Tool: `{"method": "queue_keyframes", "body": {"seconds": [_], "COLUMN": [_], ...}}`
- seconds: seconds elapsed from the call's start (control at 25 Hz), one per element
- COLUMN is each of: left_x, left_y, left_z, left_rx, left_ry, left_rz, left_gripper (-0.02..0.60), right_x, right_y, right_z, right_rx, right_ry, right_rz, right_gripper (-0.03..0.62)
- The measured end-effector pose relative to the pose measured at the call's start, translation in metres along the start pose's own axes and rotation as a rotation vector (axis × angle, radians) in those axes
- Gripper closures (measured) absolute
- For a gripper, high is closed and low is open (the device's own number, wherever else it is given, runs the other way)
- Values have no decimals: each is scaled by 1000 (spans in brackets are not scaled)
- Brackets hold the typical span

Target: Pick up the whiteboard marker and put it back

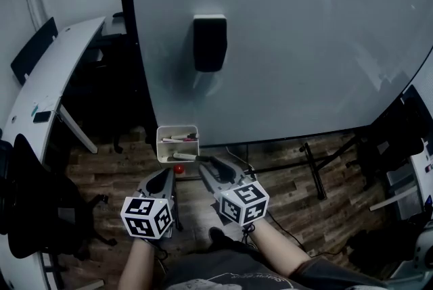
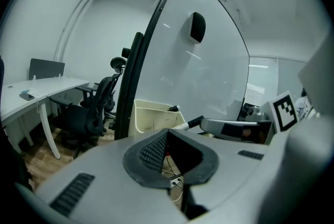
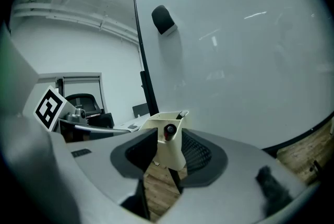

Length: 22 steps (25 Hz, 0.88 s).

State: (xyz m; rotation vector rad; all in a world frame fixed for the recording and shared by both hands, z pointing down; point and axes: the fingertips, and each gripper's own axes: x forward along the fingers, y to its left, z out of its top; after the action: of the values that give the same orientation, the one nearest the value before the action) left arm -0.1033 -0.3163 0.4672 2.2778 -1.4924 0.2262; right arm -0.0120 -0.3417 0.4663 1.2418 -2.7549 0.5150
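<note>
Right claw (image 1: 206, 165) is open. The whiteboard marker (image 3: 169, 131) sits end-on between its jaws with a gap on both sides, so nothing is clamped. Left claw (image 2: 166, 137) is closed and empty, parked beside the right one.

The marker lies at the front rim of the cream marker holder (image 3: 169, 154), which hangs on the bottom edge of the whiteboard (image 1: 304, 45). Its dark end points at your right claw. I can't tell if it's fully seated or just resting on the rim. There are other markers (image 1: 181, 138) further inside.

Handling, my read:
- It's a light, stiff plastic barrel and won't flex, so a modest squeeze is enough.
- It's smooth and round, so expect it to roll or twist in the pads if you pinch it off-centre.
- Take it across the barrel near the middle, with the pads square to its axis.
- Stay off the cap end, since the cap may pull off or let the marker tip.
- The holder looks thin-walled, so don't lever against its rim.
</note>
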Motion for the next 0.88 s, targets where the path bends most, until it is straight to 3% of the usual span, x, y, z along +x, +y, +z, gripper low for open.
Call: {"method": "queue_keyframes", "body": {"seconds": [0.64, 0.88], "left_x": [10, 8], "left_y": [5, 7], "left_z": [1, 2], "left_rx": [-13, -22], "left_ry": [-11, -16], "left_rz": [52, 67], "left_gripper": [568, 568], "right_x": [22, 22], "right_y": [1, 4], "right_z": [0, 2], "right_rx": [-64, -75], "right_ry": [36, 33], "right_rz": [67, 94], "right_gripper": [467, 503]}}
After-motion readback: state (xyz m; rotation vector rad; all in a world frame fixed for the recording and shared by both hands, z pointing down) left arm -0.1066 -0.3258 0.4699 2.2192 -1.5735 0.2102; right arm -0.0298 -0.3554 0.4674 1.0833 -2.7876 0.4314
